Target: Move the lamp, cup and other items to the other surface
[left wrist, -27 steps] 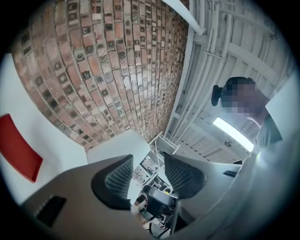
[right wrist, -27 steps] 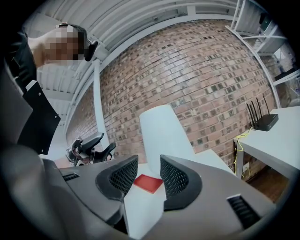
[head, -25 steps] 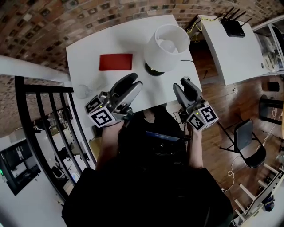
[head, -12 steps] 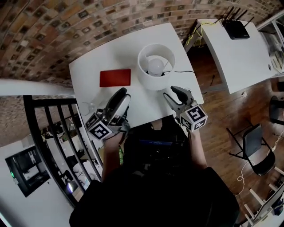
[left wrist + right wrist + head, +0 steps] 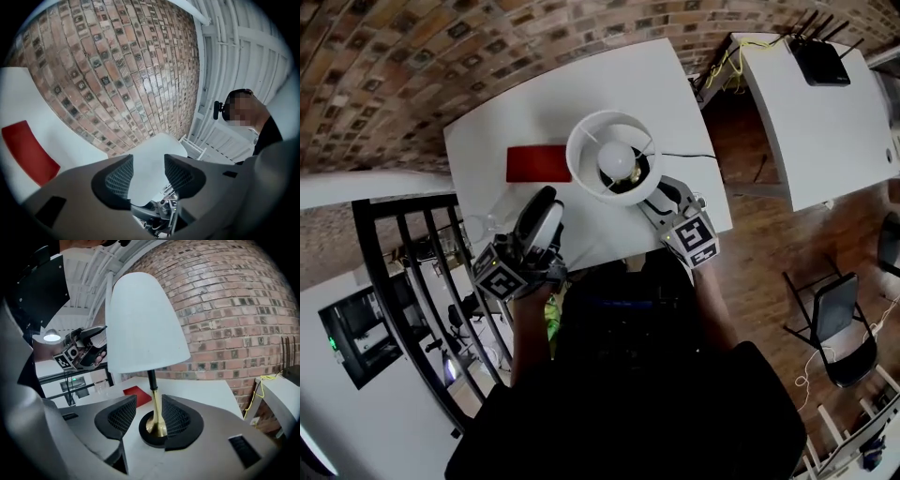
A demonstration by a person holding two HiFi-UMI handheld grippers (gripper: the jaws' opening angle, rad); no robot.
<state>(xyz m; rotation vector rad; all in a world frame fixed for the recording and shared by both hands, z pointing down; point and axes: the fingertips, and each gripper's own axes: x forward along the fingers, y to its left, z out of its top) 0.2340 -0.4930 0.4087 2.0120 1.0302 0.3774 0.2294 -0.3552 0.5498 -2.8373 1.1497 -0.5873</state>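
A lamp with a white shade (image 5: 614, 155) stands on the white table (image 5: 506, 112). In the right gripper view its brass stem (image 5: 156, 408) rises from a black base (image 5: 151, 437). My right gripper (image 5: 145, 416) is open, its jaws have just been opening, and the stem stands ahead between them, untouched. A flat red item (image 5: 536, 162) lies left of the lamp. A clear glass cup (image 5: 483, 225) sits at the table's left front corner. My left gripper (image 5: 546, 202) hovers open and empty over the front edge, near the cup.
A second white table (image 5: 806, 122) with a black router (image 5: 823, 58) stands to the right across a wooden floor gap. A black railing (image 5: 412, 281) runs along the left. A brick wall backs the table. The lamp's cord (image 5: 689, 156) trails right.
Both grippers have moved forward over the table's front edge. The right one has dropped beside the lamp's base. The left one has neared the cup corner.
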